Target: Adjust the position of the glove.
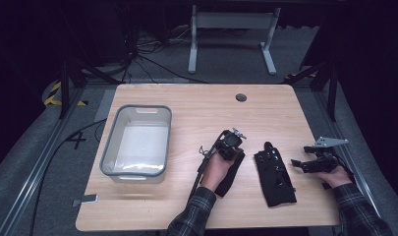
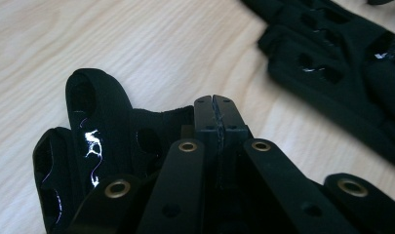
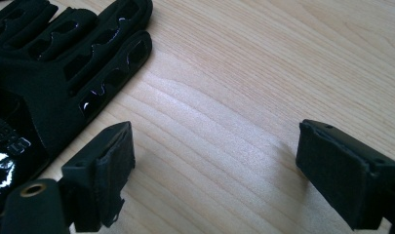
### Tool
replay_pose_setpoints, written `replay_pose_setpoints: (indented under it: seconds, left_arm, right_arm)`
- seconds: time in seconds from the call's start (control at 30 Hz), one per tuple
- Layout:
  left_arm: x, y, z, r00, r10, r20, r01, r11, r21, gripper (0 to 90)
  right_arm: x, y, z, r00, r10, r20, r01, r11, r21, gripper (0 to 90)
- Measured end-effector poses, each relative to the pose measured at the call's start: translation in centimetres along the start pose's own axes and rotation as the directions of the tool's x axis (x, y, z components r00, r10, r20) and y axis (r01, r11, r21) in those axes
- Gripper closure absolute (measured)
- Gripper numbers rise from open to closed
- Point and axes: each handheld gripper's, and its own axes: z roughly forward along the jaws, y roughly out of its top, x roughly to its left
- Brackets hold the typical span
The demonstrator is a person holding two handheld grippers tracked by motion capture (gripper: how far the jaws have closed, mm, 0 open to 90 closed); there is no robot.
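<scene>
A soft, limp black fabric glove [image 2: 95,141], best pinched at its cuff, is gripped in the closed left tool [image 2: 215,105] at the frame's lower left.

The high view looked forward and down over the whole tabletop [image 1: 196,105] from the person's edge. Both gripper views sat close above the wood, sharing the flat black glove [image 1: 275,174] [image 2: 341,63] [image 3: 53,63].

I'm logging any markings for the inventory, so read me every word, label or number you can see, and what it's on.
No text can be read.
Black glove: glossy raised marks near its cuff, too blurred to read.
Grey plastic bin: no label visible.
Wooden table: unmarked.
</scene>
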Motion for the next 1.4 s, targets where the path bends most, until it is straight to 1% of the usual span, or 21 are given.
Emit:
replay_pose_setpoints:
  seconds: [0.03,0.07,0.13,0.17,0.27,0.33,0.37,0.4,0.5,0.57,0.67,0.73,0.83,0.93,1.03,1.07,1.13,1.2,1.23,1.33,1.4]
  left_arm:
    - [-0.1,0.1,0.1,1.0000,0.005,-0.004,-0.005,1.0000,0.002,89.9]
    - [-0.4,0.3,0.3,0.9999,0.013,0.006,-0.013,0.9999,0.000,89.9]
    - [-0.5,0.3,0.3,0.9999,0.012,0.009,-0.012,0.9999,0.002,89.9]
    - [-0.6,0.3,0.1,0.9998,0.015,0.009,-0.015,0.9999,-0.007,89.8]
    - [-0.7,0.4,-1.3,0.9998,0.010,0.016,-0.010,0.9989,-0.046,89.7]
    - [-0.7,0.2,-2.6,0.9998,0.019,0.010,-0.018,0.9984,-0.054,89.7]
    - [-0.7,0.0,-3.2,0.9997,0.019,0.014,-0.018,0.9983,-0.056,89.8]
    - [-0.7,-0.2,-3.8,0.9998,0.013,0.015,-0.012,0.9984,-0.056,89.8]
    - [-0.6,-1.3,-5.5,0.9998,0.012,-0.013,-0.013,0.9979,-0.064,89.8]
    - [-0.2,-2.3,-6.5,0.9995,-0.003,-0.033,0.001,0.9973,-0.073,89.7]
    - [0.4,-3.7,-7.6,0.9976,-0.040,-0.056,0.035,0.9956,-0.087,89.7]
    - [0.9,-4.6,-8.1,0.9962,-0.053,-0.070,0.048,0.9956,-0.081,89.3]
    - [1.2,-5.9,-8.2,0.9935,-0.078,-0.083,0.073,0.9953,-0.063,88.4]
    - [1.2,-6.7,-8.0,0.9938,-0.070,-0.087,0.068,0.9974,-0.026,88.4]
    - [0.8,-7.2,-7.6,0.9963,-0.046,-0.073,0.047,0.9989,0.008,88.4]
    - [0.6,-7.2,-7.4,0.9963,-0.036,-0.078,0.038,0.9991,0.019,88.5]
    - [0.0,-7.4,-7.1,0.9976,-0.012,-0.068,0.015,0.9990,0.042,88.6]
    - [-0.2,-7.4,-7.0,0.9975,-0.005,-0.070,0.008,0.9990,0.044,88.7]
    - [-0.6,-7.3,-6.9,0.9974,0.011,-0.071,-0.007,0.9985,0.054,88.8]
    - [-1.3,-7.3,-6.6,0.9982,0.026,-0.054,-0.022,0.9979,0.061,88.8]
    - [-1.9,-7.3,-6.3,0.9988,0.031,-0.037,-0.029,0.9980,0.056,88.8]
  right_arm:
    - [0.0,0.0,0.0,1.0000,0.000,0.000,0.000,1.000,0.000,14.6]
    - [0.0,0.0,0.0,1.0000,0.000,0.000,0.000,1.000,0.000,14.6]
    - [0.0,0.0,0.0,1.0000,0.000,0.000,0.000,1.000,0.000,14.6]
    - [0.0,0.0,0.0,1.0000,0.000,0.000,0.000,1.000,0.000,14.6]
    - [0.0,0.0,0.0,1.0000,0.000,0.000,0.000,1.000,0.000,14.6]
    - [0.0,0.0,0.0,1.0000,0.000,0.000,0.000,1.000,0.000,14.6]
    - [0.0,0.0,0.0,1.0000,0.000,0.000,0.000,1.000,0.000,14.6]
    - [0.0,0.0,0.0,1.0000,0.000,0.001,0.000,1.000,0.001,14.6]
    - [0.0,0.0,0.0,1.0000,-0.001,-0.001,0.001,1.000,0.001,14.6]
    - [0.0,0.0,0.0,1.0000,-0.001,0.001,0.001,1.000,0.001,14.6]
    - [0.0,0.0,0.0,1.0000,-0.001,0.001,0.001,1.000,0.001,14.6]
    - [0.0,0.0,0.0,1.0000,-0.001,0.000,0.001,1.000,0.001,14.6]
    - [0.0,0.0,0.0,1.0000,-0.001,0.000,0.001,1.000,0.001,14.6]
    - [0.0,0.0,0.0,1.0000,-0.001,-0.001,0.001,1.000,0.001,14.6]
    - [0.0,0.0,0.0,1.0000,-0.001,-0.001,0.001,1.000,0.000,14.6]
    - [0.0,0.0,0.0,1.0000,-0.001,-0.001,0.001,1.000,0.001,14.6]
    - [0.0,0.0,0.0,1.0000,-0.001,-0.001,0.001,1.000,0.001,14.6]
    - [0.0,0.0,0.0,1.0000,-0.001,-0.001,0.001,1.000,0.001,14.6]
    - [0.0,0.0,0.0,1.0000,-0.001,0.001,0.001,1.000,0.001,14.6]
    - [0.0,0.0,0.0,1.0000,-0.001,0.001,0.001,1.000,0.001,14.6]
    - [0.0,0.0,0.0,1.0000,-0.001,0.001,0.001,1.000,0.001,14.6]
